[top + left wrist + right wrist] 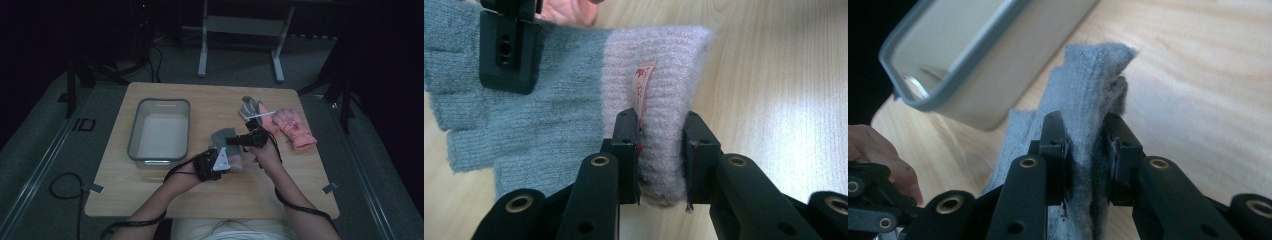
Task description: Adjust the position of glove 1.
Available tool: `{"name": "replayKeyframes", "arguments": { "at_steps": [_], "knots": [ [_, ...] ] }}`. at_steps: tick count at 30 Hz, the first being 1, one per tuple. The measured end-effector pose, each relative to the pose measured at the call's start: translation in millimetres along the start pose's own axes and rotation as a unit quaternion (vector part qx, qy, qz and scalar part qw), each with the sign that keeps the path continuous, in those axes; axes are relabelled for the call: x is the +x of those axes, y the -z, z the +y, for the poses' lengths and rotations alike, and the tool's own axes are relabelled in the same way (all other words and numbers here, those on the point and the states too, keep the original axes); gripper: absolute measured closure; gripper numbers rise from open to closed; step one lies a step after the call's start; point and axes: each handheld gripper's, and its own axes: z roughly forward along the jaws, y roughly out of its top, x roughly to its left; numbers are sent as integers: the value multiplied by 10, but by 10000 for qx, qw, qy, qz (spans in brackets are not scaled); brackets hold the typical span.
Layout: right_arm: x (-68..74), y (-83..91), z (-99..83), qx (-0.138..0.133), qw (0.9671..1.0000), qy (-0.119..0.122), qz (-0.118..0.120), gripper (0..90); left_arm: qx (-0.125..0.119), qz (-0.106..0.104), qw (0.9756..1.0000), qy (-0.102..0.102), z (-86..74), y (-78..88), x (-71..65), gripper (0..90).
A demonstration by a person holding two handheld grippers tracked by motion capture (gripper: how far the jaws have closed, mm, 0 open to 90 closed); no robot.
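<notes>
Both grippers, left [659, 160] and right [1085, 150], clamp the grey-and-pink knit fingerless glove [574, 105]; uneven pull could slip it.

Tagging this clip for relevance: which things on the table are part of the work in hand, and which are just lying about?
In hand:
- grey knitted fingerless glove with pale pink cuff, held at both ends
- left gripper, shut on its cuff
- right gripper, shut on its finger end

Lying about:
- pink padded gloves
- grey glove
- grey-rimmed clear plastic bin
</notes>
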Motion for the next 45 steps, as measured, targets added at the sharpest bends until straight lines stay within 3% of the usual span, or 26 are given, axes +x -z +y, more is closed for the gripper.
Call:
{"name": "replayKeyframes", "arguments": {
  "at_steps": [9,15,20,22,28,33,40,45],
  "knots": [
    [127,114,232,-223,9997,125,37,742,196,29,9996,-195,159,288,214,723],
    [287,124,466,-283,9989,385,-42,743,237,180,9993,-230,203,534,381,723],
    [416,101,627,-431,9981,437,-18,743,360,331,9984,-285,191,686,493,723],
    [473,51,688,-423,9975,552,-108,743,424,341,9982,-258,161,727,539,723],
    [622,-144,865,-373,9976,582,-84,743,546,378,9977,-139,3,865,681,722],
    [762,-320,982,-335,9975,617,-53,745,669,365,9970,-144,-127,982,792,721],
    [944,-560,1140,-340,9972,662,8,745,801,506,9950,-328,-338,1193,912,719],
    [1066,-772,1235,-252,9975,660,86,744,908,450,9946,-218,-513,1334,1009,718]
  ]
}}
